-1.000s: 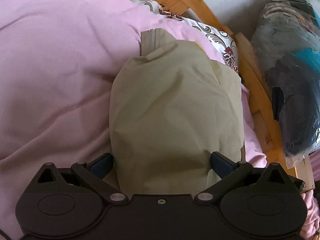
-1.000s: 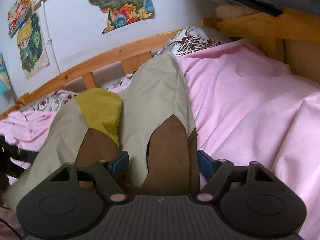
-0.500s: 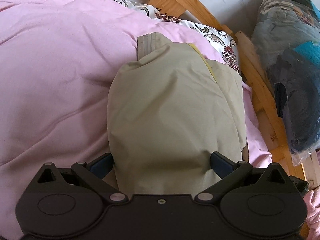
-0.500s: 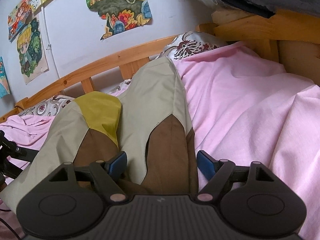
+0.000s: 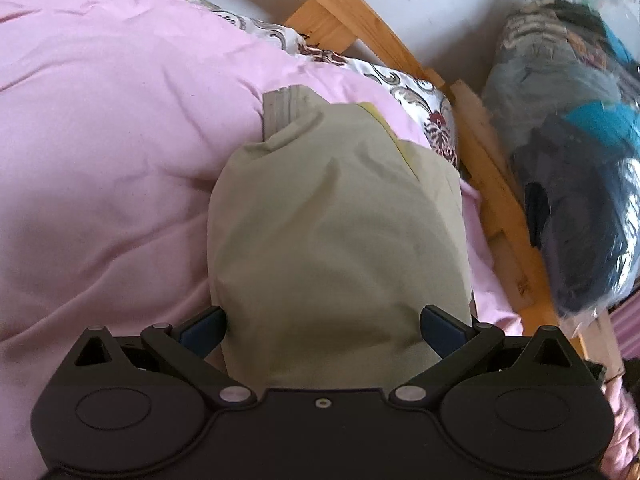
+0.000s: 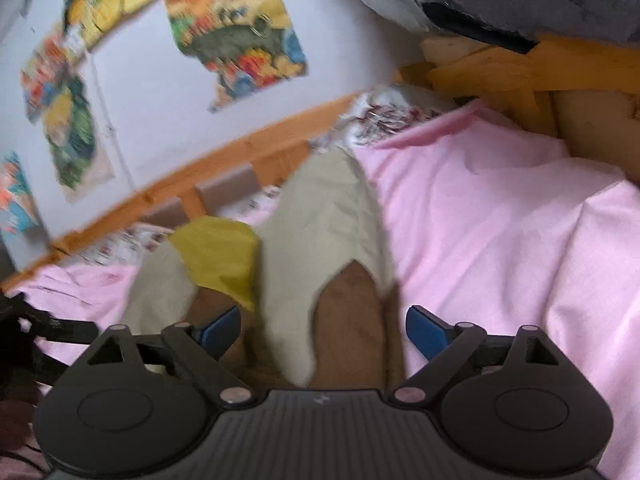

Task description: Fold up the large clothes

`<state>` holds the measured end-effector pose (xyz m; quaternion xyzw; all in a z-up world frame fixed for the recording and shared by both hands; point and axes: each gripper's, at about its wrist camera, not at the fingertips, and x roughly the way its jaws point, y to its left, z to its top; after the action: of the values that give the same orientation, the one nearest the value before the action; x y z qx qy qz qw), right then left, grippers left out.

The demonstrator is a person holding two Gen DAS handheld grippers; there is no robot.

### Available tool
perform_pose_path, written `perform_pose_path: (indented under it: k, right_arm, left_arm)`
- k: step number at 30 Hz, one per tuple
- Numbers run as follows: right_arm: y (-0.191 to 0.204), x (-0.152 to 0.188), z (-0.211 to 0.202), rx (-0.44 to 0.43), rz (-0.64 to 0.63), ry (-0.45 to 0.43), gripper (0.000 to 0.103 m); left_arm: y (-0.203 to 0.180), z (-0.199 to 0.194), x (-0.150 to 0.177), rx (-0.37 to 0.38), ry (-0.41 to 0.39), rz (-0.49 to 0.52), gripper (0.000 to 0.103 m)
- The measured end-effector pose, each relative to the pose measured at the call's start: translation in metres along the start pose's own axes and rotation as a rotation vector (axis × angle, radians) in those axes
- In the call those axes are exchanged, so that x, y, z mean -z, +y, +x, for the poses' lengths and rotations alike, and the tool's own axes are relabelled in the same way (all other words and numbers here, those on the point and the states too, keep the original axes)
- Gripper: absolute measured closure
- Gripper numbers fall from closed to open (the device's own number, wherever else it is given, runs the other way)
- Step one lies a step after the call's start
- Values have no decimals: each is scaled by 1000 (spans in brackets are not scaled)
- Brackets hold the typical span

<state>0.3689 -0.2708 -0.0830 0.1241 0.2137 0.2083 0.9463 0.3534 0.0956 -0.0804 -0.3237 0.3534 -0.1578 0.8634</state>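
One beige garment (image 5: 336, 240) is lying on one pink bedsheet (image 5: 100, 140), and one patterned pillow (image 5: 420, 96) is sitting by one wooden bed frame (image 5: 472, 136). One clear bag of clothes (image 5: 580, 184) is resting beside it. Four posters (image 6: 240, 28) are showing on the wall.

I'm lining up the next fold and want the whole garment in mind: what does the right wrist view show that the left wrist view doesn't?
Right wrist only: the garment's brown panels, its yellow patch, the colourful wall posters; the right gripper has just been closing, cloth between its jaws. Left wrist only: the grey ribbed cuff, the clear plastic bag of dark clothes, the left gripper around beige cloth. Both: the beige garment, pink bedsheet, wooden bed frame.
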Motion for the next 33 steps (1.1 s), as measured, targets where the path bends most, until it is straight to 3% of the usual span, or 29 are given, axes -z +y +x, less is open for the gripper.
perform_pose_path:
  k: [1, 2, 4, 7, 11, 15, 20, 21, 24, 27, 29, 33]
  right_arm:
    - [4, 1, 1, 26, -23, -4, 47]
    - [11, 2, 0, 57, -64, -16, 57]
    - [37, 6, -3, 118, -253, -47, 66]
    - [75, 16, -8, 122, -510, -93, 70]
    - [88, 21, -6, 110, -582, -94, 70]
    - [79, 18, -5, 122, -512, -89, 67]
    - [40, 7, 2, 113, -219, -37, 19]
    - [29, 4, 5, 81, -139, -19, 18]
    - [-1, 2, 13, -17, 80, -6, 19]
    - [0, 2, 16, -10, 69, -15, 35]
    - [6, 3, 19, -4, 43, -4, 54]
    - [8, 5, 22, -6, 66, 10, 57]
  left_arm:
    - [-2, 0, 1, -5, 3, 17, 1]
    - [-4, 0, 2, -13, 4, 40, 1]
    - [-3, 0, 4, -15, -2, 49, 1]
    - [0, 1, 2, -11, 11, 38, 1]
    - [2, 0, 0, -5, 17, 31, 1]
    - [0, 0, 1, 2, 11, 43, 1]
    - [3, 1, 4, 32, -10, 39, 1]
    - [1, 3, 5, 27, -11, 56, 1]
    - [-2, 10, 6, 3, -20, 70, 1]
    - [-2, 16, 4, -18, -21, 56, 1]
    - [2, 20, 2, -17, -11, 38, 1]
    - [12, 28, -4, 19, 45, -32, 1]
